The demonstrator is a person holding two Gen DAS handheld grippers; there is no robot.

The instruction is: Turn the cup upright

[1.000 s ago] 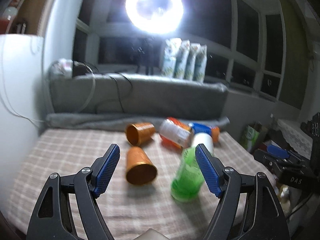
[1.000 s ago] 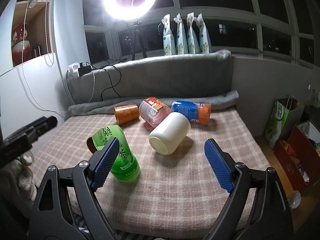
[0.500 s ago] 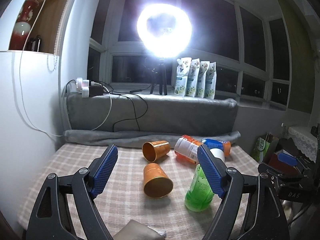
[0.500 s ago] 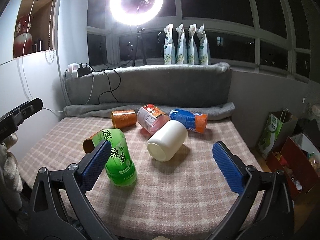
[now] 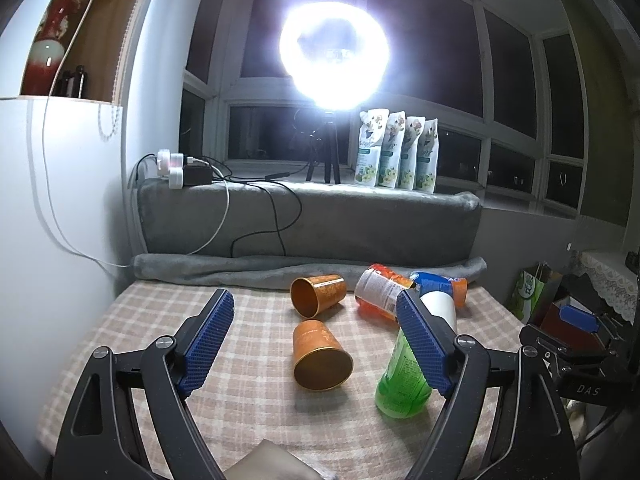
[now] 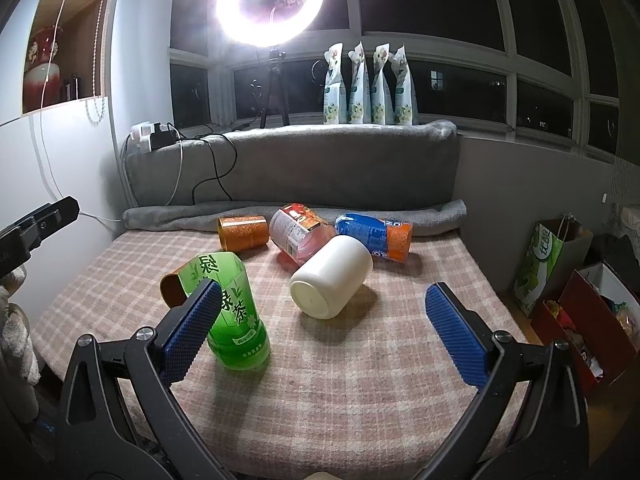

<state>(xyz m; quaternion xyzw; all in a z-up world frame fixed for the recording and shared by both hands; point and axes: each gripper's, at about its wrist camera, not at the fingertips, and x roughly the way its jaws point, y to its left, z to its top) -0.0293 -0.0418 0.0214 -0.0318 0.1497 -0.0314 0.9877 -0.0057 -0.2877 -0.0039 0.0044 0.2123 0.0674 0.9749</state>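
Lying sideways, the white cup (image 6: 331, 277) points its base toward both grippers' wide, empty jaws.

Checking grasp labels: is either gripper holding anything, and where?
Nothing is held. Left gripper and right gripper are both open above the checked cloth.

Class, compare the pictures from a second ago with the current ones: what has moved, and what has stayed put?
Both grippers have pulled back and tilted up from the table: the cups look farther off and more window shows. The left gripper and right gripper took hold of nothing; both remain open. The orange cup, green cup and white cup lie where they were, none upright.
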